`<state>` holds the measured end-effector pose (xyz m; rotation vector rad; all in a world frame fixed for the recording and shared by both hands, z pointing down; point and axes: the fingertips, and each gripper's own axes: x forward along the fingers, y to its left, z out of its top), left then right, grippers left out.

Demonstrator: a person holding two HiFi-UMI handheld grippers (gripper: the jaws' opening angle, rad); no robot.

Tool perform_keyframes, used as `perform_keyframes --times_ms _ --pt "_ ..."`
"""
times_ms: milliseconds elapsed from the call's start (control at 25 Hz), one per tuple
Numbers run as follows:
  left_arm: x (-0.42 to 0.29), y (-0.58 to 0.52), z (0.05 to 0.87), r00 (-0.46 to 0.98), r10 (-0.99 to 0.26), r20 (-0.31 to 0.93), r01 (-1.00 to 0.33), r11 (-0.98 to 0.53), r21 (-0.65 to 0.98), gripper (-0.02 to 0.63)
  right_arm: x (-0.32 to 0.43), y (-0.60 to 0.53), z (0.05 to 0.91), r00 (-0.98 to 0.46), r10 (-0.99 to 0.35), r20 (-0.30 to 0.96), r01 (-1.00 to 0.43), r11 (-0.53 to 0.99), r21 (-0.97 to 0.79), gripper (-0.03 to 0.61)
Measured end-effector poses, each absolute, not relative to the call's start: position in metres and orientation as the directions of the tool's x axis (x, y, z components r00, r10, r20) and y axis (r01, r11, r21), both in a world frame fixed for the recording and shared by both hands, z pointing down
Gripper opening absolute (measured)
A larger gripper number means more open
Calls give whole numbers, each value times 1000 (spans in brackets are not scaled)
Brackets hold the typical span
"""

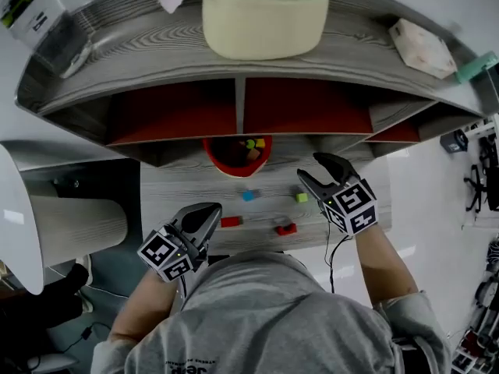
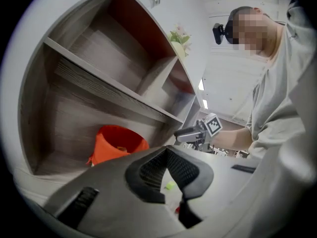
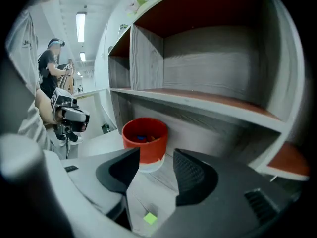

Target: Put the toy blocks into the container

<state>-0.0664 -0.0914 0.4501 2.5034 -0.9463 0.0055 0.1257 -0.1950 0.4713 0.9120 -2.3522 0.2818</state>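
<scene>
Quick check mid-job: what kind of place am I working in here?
Probably an office or lab room: a wood-grain desk with cubby shelves above it, a potted plant on top, and ceiling strip lights behind.

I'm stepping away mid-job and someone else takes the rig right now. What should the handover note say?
Left tongs: shut, empty, by the table's near edge.
Right tongs: open, empty, close to the green block.
Container: at the back of the table.
Done: several blocks are in the container.
Left: the blue block, the green block and two red blocks lie on the table.
</scene>
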Motion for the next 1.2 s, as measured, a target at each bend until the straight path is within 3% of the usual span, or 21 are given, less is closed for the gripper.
perform_keyframes --times_ms 280,560,1200 --pt "-8 -98 462 823 -535 190 -561 -714 418 14 189 -157 539 -504 -518 692 -737 675 -31 239" --pt "28 -94 478 849 -479 221 -526 -736 426 14 196 -131 607 -493 -430 756 -728 680 -88 239" --pt "24 -74 501 837 -475 271 -546 -703 455 14 179 -119 725 -375 -322 869 -792 598 -121 241"
